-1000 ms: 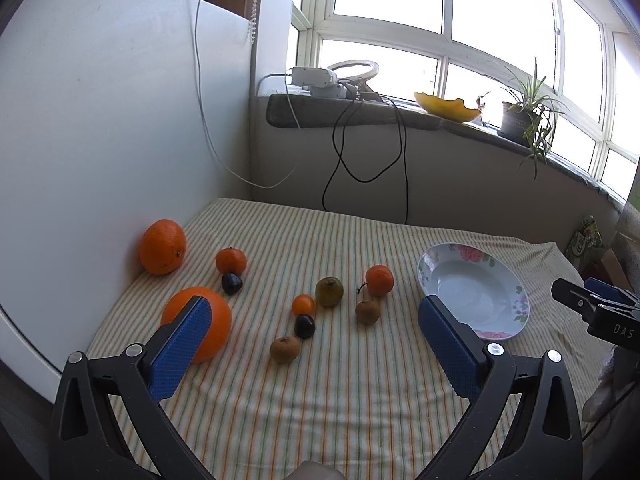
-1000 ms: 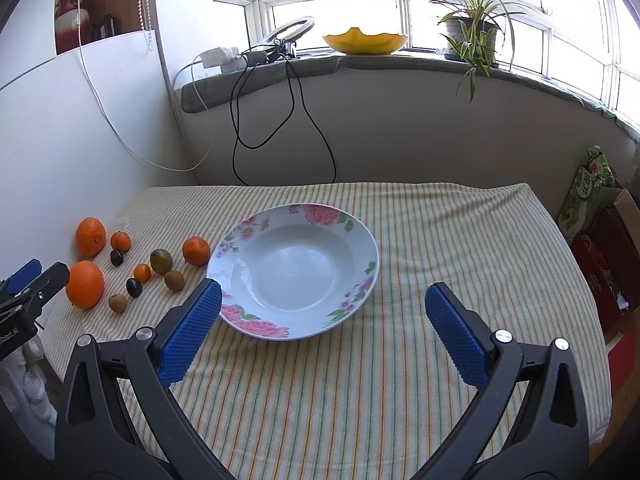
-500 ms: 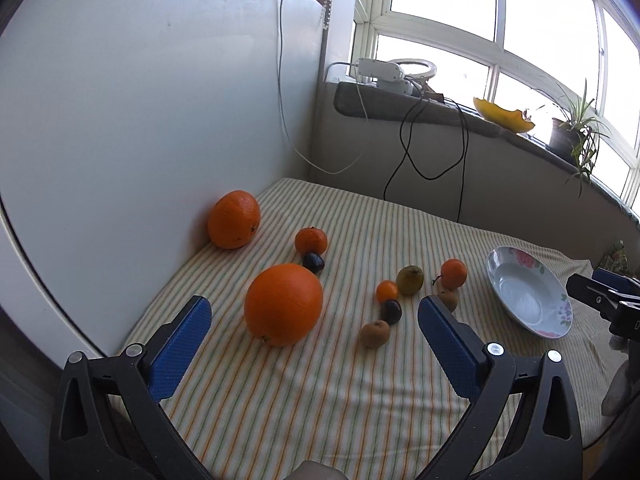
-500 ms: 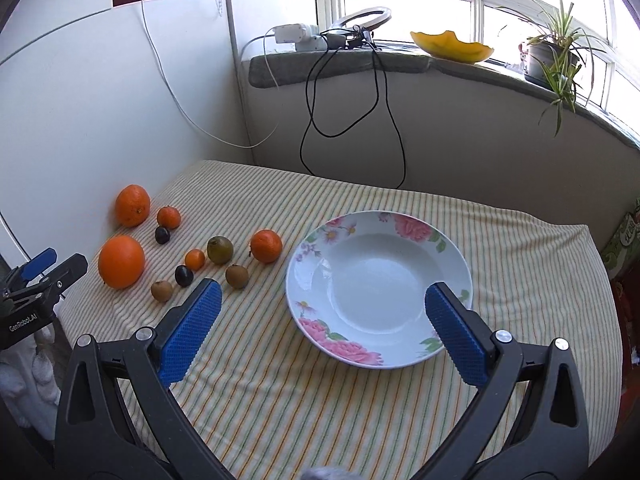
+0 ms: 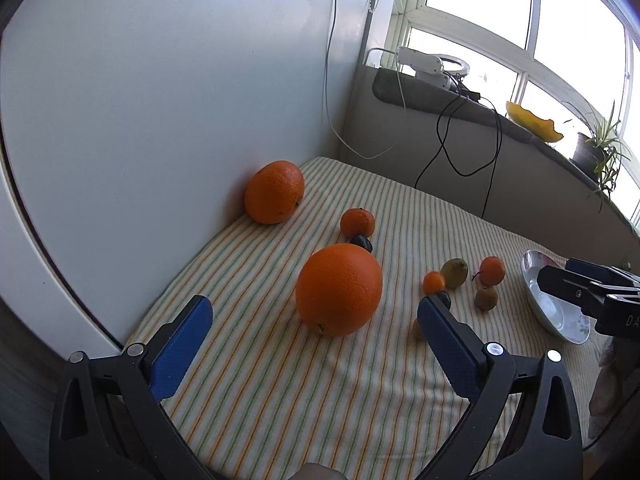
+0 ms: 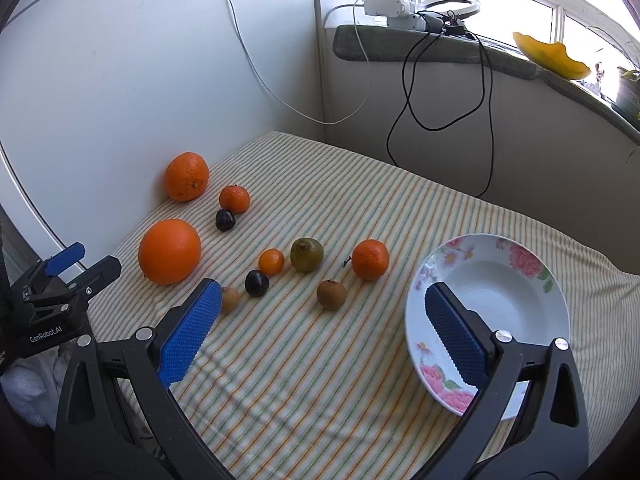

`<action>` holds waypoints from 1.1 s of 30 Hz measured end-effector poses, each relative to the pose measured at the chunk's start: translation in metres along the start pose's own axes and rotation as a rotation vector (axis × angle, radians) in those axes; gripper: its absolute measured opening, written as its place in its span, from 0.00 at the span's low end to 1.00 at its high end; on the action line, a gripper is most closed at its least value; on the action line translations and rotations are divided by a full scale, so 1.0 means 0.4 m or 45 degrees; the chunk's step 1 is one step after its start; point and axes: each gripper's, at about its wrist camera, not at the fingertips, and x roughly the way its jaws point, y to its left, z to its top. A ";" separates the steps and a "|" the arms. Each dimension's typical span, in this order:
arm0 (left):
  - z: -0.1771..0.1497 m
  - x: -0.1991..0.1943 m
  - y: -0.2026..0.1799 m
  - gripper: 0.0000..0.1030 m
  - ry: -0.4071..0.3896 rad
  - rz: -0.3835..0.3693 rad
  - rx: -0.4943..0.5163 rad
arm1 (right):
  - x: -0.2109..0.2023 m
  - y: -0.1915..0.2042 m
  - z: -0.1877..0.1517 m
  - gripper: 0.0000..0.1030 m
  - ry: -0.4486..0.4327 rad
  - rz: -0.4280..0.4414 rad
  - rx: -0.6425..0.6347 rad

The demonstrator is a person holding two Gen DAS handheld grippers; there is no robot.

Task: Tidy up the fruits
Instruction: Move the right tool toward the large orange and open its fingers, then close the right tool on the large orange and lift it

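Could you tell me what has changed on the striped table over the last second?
Both tools swung left and closed in on the fruit. The left tool, open, now frames the nearer large round orange; a second ago the white flowered bowl lay ahead of it. The right tool, open, shifted from the bowl toward the small fruits. Nothing was grasped or released; fruit and bowl stayed put.

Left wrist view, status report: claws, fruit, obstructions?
Left claw open, lined up on big near orange. Right claw open, empty. White floral bowl holds no fruit. Nothing blocking.
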 end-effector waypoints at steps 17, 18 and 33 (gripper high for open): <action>-0.022 0.080 0.043 0.83 0.115 -0.137 -0.111 | 0.159 0.098 0.076 0.96 0.157 0.285 0.062; -0.021 0.084 0.043 0.82 0.117 -0.147 -0.115 | 0.171 0.104 0.078 0.96 0.174 0.308 0.070; -0.019 0.119 0.049 0.72 0.156 -0.222 -0.147 | 0.300 0.198 0.082 0.77 0.340 0.539 0.114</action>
